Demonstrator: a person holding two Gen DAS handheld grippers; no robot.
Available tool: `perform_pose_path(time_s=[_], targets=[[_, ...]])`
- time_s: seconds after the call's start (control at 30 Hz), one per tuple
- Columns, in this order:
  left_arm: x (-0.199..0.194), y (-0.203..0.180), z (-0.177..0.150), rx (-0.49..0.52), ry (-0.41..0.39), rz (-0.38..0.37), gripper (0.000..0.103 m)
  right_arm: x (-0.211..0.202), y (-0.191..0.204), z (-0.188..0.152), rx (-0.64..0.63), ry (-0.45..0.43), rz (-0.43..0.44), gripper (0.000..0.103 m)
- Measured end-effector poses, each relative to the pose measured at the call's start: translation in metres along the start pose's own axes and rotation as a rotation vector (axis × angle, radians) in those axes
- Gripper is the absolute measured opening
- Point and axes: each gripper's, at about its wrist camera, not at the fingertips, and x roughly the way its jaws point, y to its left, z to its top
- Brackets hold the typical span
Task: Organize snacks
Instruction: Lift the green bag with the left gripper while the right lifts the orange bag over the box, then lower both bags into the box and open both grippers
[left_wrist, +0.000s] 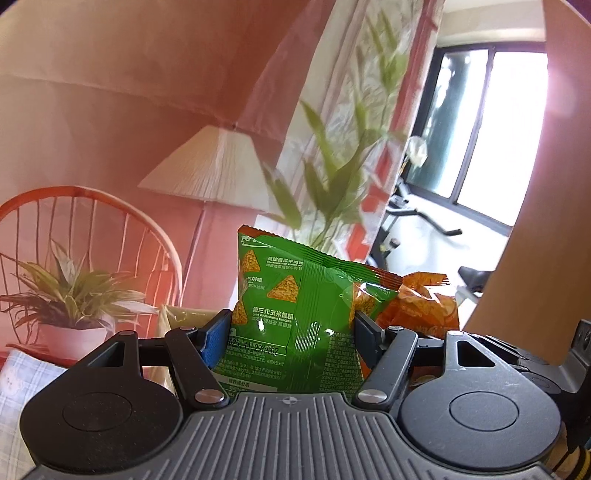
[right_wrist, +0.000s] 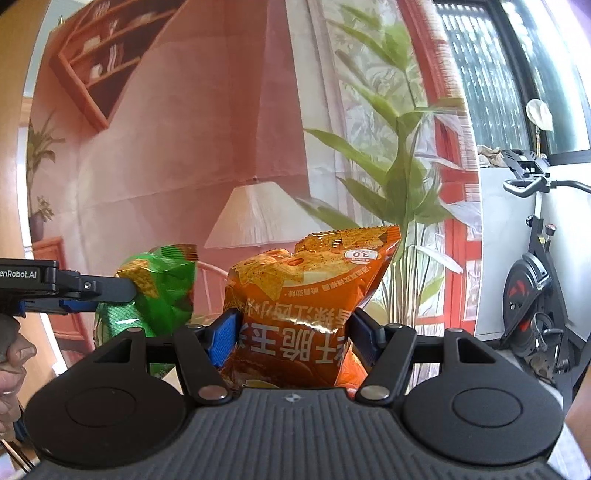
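**A snack bag in each of my jaws**

In my left wrist view, my left gripper (left_wrist: 291, 332) is holding the green chip bag (left_wrist: 295, 314) upright, its jaws pressing on both sides. The orange chip bag (left_wrist: 424, 306) is just beside it, on the right.

In my right wrist view, my right gripper (right_wrist: 291, 332) is clamping the orange chip bag (right_wrist: 306, 314) upside down. The green chip bag (right_wrist: 159, 295) is hanging on the left, in the jaws of the left gripper (right_wrist: 122, 291).
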Motion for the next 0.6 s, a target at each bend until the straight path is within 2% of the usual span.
perform_pose_path(time_s=[0.2,0.37,0.6], targets=[[0.041,0.007,-0.005,0.013,0.096,0.022,0.071,0.049,-0.008,-0.007,0.029,0.12,-0.005,0.066],[0.061,0.014,-0.012,0.013,0.155,0.079,0.071,0.076,-0.016,-0.017,0.085,0.22,-0.022,0.066],[0.076,0.023,-0.012,-0.001,0.192,0.094,0.072,0.098,-0.017,-0.028,0.078,0.304,-0.034,0.067]])
